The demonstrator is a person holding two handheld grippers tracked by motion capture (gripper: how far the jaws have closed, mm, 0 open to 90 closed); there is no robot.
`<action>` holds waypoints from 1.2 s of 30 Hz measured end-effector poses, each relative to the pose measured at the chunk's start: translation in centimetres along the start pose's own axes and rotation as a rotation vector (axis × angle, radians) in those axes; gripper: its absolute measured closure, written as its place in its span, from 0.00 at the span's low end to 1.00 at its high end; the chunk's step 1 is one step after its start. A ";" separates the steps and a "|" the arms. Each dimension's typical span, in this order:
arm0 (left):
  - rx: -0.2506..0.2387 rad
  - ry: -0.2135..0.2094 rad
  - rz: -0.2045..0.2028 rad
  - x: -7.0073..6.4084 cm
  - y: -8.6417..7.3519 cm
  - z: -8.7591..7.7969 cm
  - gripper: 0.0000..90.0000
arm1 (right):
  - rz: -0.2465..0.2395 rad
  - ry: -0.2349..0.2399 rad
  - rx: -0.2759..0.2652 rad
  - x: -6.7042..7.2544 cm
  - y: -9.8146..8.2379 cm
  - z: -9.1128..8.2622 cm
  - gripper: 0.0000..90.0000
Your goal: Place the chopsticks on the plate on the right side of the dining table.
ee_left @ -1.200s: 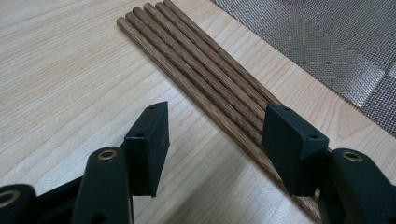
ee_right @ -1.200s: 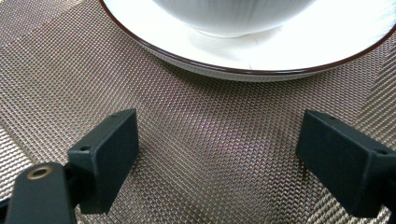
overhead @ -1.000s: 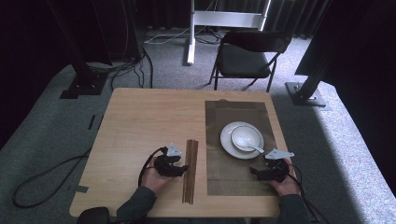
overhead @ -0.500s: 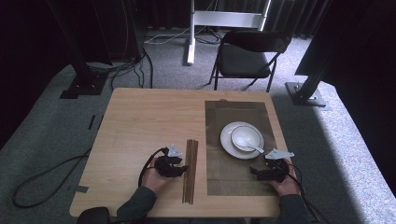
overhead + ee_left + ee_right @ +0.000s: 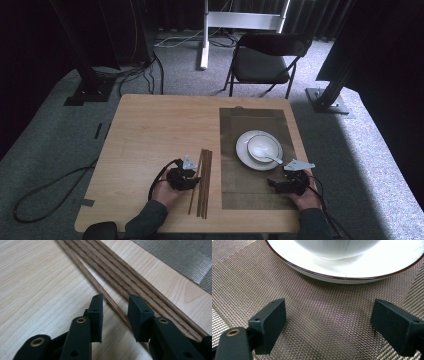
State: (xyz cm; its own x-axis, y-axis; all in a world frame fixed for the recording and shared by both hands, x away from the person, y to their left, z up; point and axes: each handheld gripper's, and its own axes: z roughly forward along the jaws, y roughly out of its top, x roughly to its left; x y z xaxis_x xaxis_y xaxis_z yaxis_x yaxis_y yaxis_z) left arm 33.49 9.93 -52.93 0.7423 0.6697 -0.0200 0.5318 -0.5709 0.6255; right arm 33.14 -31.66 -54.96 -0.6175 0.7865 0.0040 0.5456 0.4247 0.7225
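On the plate [image 5: 244,152] a bowl [image 5: 263,146] holds a spoon [image 5: 270,158]; both hand-held grippers gape empty.

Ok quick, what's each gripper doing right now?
Left gripper: open, jaws either side of one chopstick, not clamped.
Right gripper: wide open, empty, over the placemat.

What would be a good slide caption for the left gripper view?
Left gripper, jaws parted, straddling one of the wooden chopsticks lying on the table beside a woven placemat.

Left gripper [image 5: 115,312] jaws narrowly parted — right gripper [image 5: 328,325] seemingly wide.
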 end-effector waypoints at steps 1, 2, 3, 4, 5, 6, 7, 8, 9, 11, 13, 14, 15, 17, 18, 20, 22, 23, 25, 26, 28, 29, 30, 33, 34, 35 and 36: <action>0.002 0.002 -0.006 0.1 0.0 0.0 0.75 | 0.000 0.000 0.000 0.0 0.0 0.0 0.14; 0.000 0.004 -0.014 0.2 0.0 0.0 0.76 | 0.000 0.000 0.000 0.0 0.0 0.0 0.14; 0.000 0.008 -0.019 0.2 0.0 0.0 0.78 | 0.000 0.000 0.000 0.0 0.0 0.0 0.14; 0.000 0.012 -0.026 0.3 0.0 -0.1 0.79 | 0.000 0.000 0.000 0.0 0.0 0.0 0.14; 0.001 0.016 -0.032 0.4 0.0 -0.1 0.80 | 0.000 0.000 0.000 0.0 0.0 0.0 0.14; -0.001 0.023 -0.038 0.5 0.0 -0.1 0.81 | 0.000 0.000 0.000 0.0 0.0 0.0 0.14; 0.001 0.030 -0.045 0.6 0.0 -0.1 0.82 | 0.000 0.000 0.000 0.0 0.0 0.0 0.14; -0.001 0.035 -0.054 0.7 -0.1 -0.1 0.83 | 0.000 0.000 0.000 0.0 0.0 0.0 0.14; -0.004 0.039 -0.063 0.9 -0.1 -0.1 0.83 | 0.000 0.000 0.000 0.0 0.0 0.0 0.14; -0.006 0.052 -0.078 1.2 -0.1 -0.1 0.85 | 0.000 0.000 0.000 0.0 0.0 0.0 0.14; -0.006 0.067 -0.090 1.6 -0.1 -0.1 0.87 | 0.000 0.000 0.000 0.0 0.0 0.0 0.14; -0.007 0.071 -0.097 1.7 -0.1 -0.1 0.87 | 0.000 0.000 0.000 0.0 0.0 0.0 0.14; -0.009 0.079 -0.105 1.8 -0.1 -0.1 0.88 | 0.000 0.000 0.000 0.0 0.0 0.0 0.14; -0.008 0.087 -0.107 2.0 0.0 0.0 0.90 | 0.000 0.000 0.000 0.0 0.0 0.0 0.14; -0.010 0.088 -0.104 2.2 0.2 0.1 0.90 | 0.000 0.000 0.000 0.0 0.0 0.0 0.14; -0.016 0.090 -0.114 2.7 0.3 0.3 0.92 | 0.001 0.000 0.000 0.0 0.0 0.0 0.14; -0.019 0.094 -0.121 3.2 0.5 0.4 0.93 | 0.002 -0.002 0.000 0.0 0.0 0.0 0.14; -0.023 0.096 -0.125 3.4 0.5 0.5 0.93 | 0.003 -0.002 0.000 0.0 0.0 0.0 0.14; -0.024 0.099 -0.131 3.9 0.6 0.6 0.94 | 0.003 -0.003 0.000 0.1 0.0 0.0 0.14; -0.028 0.101 -0.135 4.0 0.7 0.7 0.94 | 0.004 -0.004 0.000 0.1 0.0 0.0 0.14; -0.025 0.102 -0.135 4.3 0.7 0.7 0.94 | 0.004 -0.004 0.000 0.1 0.0 0.0 0.14; -0.029 0.104 -0.137 4.4 0.8 0.7 0.94 | 0.005 -0.005 0.000 0.1 0.0 0.0 0.14; -0.025 0.105 -0.133 4.5 0.8 0.7 0.94 | 0.006 -0.005 -0.001 0.1 0.0 0.0 0.14; -0.024 0.108 -0.132 4.8 1.0 0.9 0.94 | 0.007 -0.006 -0.001 0.1 0.0 0.0 0.14; -0.023 0.108 -0.129 4.9 1.1 0.9 0.94 | 0.008 -0.007 0.000 0.1 0.0 0.0 0.14; -0.022 0.107 -0.124 4.9 1.1 0.9 0.94 | 0.008 -0.007 0.000 0.1 0.0 0.0 0.14; -0.020 0.107 -0.117 5.0 1.2 1.0 0.94 | 0.008 -0.007 0.000 0.1 0.0 0.0 0.14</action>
State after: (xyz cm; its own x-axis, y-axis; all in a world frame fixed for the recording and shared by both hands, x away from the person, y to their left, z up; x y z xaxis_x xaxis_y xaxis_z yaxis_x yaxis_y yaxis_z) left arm 38.23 12.11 -53.03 0.6277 0.7784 -0.0112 0.6032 -0.4773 0.6391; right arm 33.03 -31.62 -54.96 -0.6092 0.7930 0.0051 0.5503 0.4182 0.7227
